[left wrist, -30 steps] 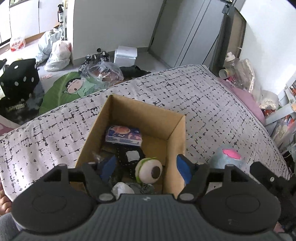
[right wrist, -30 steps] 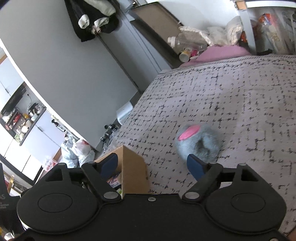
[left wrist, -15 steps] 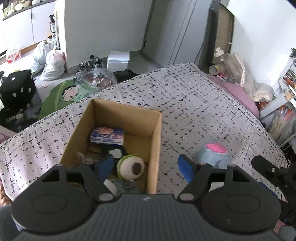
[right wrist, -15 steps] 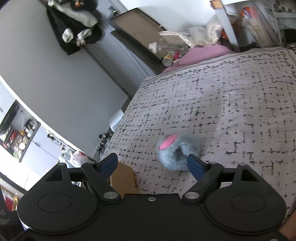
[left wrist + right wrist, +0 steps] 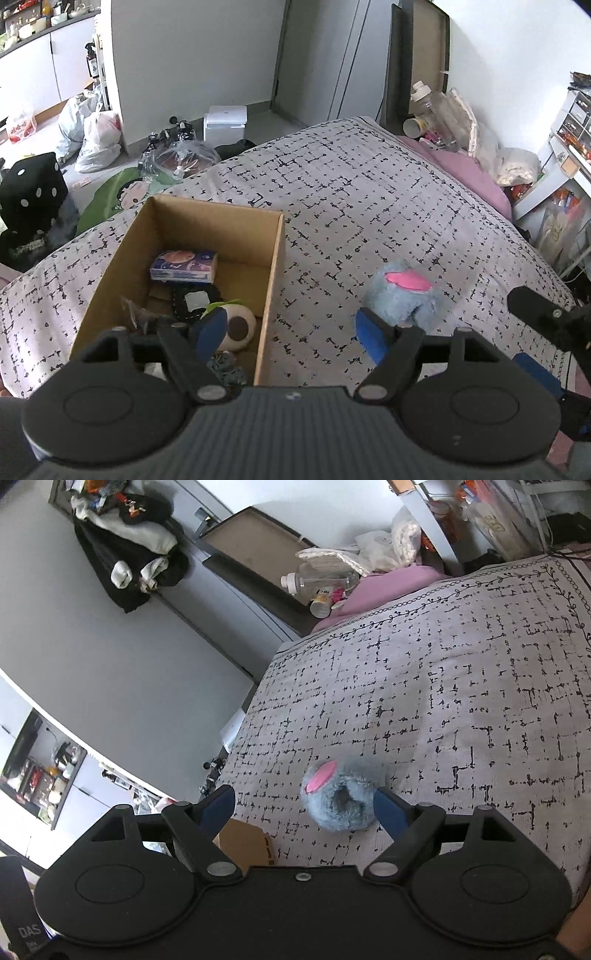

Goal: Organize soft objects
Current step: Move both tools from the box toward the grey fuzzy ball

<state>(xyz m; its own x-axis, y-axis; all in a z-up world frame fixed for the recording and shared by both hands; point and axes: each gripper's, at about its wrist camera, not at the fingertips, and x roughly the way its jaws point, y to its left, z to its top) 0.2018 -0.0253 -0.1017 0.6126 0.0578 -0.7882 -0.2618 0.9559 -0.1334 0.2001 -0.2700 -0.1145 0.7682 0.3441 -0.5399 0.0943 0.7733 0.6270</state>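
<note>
A fluffy blue-grey plush with a pink patch (image 5: 404, 291) (image 5: 341, 797) lies on the patterned bedspread (image 5: 369, 199), right of a cardboard box (image 5: 271, 280). Inside the box are a blue tissue pack (image 5: 184, 266), an eyeball plush (image 5: 236, 326) and a black-and-white item (image 5: 194, 301). My left gripper (image 5: 290, 332) is open, straddling the box's right wall, holding nothing. My right gripper (image 5: 306, 808) is open just before the grey plush, its right fingertip beside it and apart from it. A corner of the box (image 5: 245, 843) shows below its left finger. The right gripper (image 5: 543, 332) also shows at the left wrist view's right edge.
Beyond the bed's far edge, the floor holds plastic bags (image 5: 92, 136), a black dotted cushion (image 5: 33, 192) and a white box (image 5: 225, 122). Bottles and bags (image 5: 443, 110) crowd the bed's right side next to a pink pillow (image 5: 469, 173). Clothes hang on the wall (image 5: 125, 542).
Both grippers have shifted right across the bed. The box has slid left in the left wrist view, and the grey plush now sits between the right gripper's fingers. Both stay open.
</note>
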